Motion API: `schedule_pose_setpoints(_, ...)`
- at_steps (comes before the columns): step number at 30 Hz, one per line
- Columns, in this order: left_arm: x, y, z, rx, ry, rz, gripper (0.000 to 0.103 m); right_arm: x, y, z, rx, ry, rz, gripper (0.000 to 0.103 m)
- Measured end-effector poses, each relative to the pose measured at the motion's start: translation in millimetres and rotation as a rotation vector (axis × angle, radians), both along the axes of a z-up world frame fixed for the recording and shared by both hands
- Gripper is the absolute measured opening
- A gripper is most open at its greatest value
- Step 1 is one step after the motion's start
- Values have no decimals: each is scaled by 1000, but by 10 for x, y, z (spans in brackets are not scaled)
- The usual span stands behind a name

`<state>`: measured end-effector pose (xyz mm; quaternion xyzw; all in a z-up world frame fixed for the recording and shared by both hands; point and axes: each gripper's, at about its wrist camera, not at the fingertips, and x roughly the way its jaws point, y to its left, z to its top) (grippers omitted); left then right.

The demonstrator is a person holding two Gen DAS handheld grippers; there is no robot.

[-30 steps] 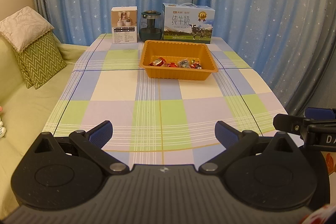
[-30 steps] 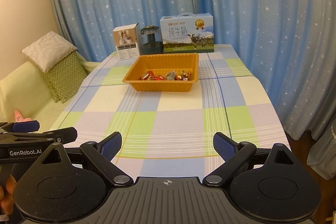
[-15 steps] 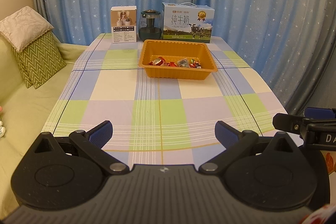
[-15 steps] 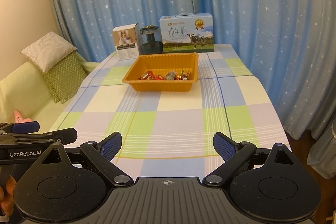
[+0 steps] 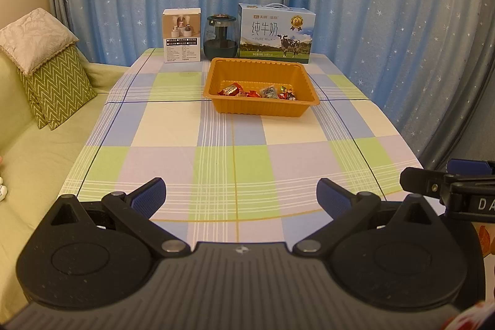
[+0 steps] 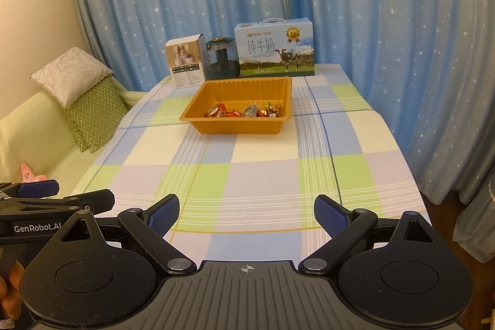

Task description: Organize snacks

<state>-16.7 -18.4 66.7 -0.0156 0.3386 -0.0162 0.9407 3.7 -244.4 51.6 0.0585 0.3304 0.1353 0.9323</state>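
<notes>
Low in both wrist views, the left tool (image 5: pixel 240 197) and the right tool (image 6: pixel 246 214) are hanging wide open over the near edge of the checked table (image 5: pixel 191 163), gripping nothing. Wrapped snacks (image 5: pixel 256 91) are lying along the near side of the orange tray (image 5: pixel 263 109), sitting above frame centre, well apart from both tools. Behind it, the white box (image 5: pixel 182 34), dark jar (image 5: pixel 220 36) and milk carton (image 5: pixel 277 34) are lining up left to right.

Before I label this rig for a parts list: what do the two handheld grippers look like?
Both match: the left gripper and right gripper have matte black ribbed bodies, round side discs, silver pivot pins and blue textured fingertip pads. The left gripper's side reads "GenRobot.AI" in white; the right shows only "DA". No cables visible.
</notes>
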Motion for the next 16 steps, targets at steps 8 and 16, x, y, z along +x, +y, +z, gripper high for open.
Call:
schedule_pose_setpoints(8,-9,5,-5,-7,0,1,103,2,-1,0,0,1,0,93)
schedule_pose_setpoints(16,-43,28,-3,-27,-27,6,103,-3,4,-8,0,2,0,93)
